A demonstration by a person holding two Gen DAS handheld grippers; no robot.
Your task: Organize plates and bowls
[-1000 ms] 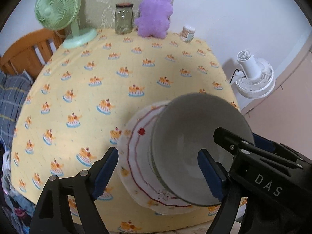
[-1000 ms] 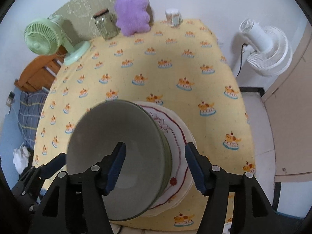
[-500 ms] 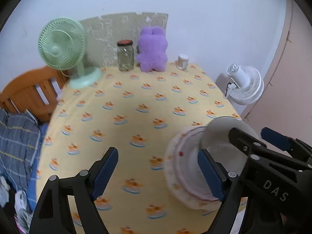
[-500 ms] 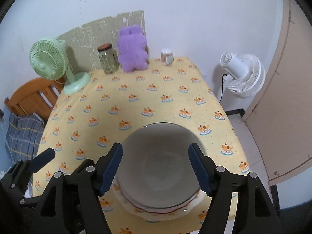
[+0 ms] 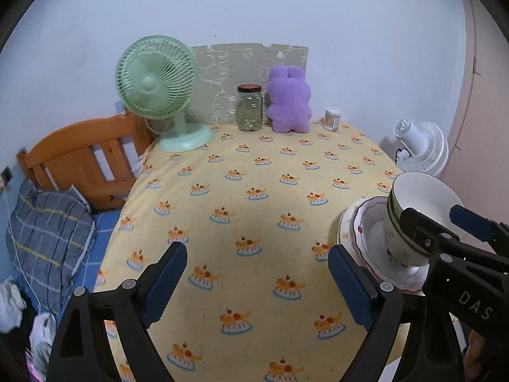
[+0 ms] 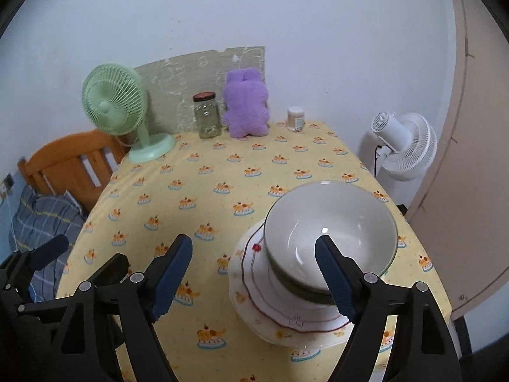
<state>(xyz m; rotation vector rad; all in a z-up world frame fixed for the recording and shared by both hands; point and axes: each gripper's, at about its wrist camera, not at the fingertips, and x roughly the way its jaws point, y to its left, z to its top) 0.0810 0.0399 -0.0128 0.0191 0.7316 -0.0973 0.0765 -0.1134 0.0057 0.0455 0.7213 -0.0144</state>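
The bowl (image 6: pixel 331 242) on the plates (image 6: pixel 286 305) sits near the counter (image 6: pixel 222 172) edge; both spread, empty grippers could knock it

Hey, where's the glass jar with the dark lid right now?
In the right wrist view, the glass jar stands at the table's far edge by the wall, between the green fan and the purple plush toy.

Pale wall (image 5: pixel 286 6) behind yellow-clothed table (image 5: pixel 254 191); wooden bedframe (image 5: pixel 79 159) alongside.
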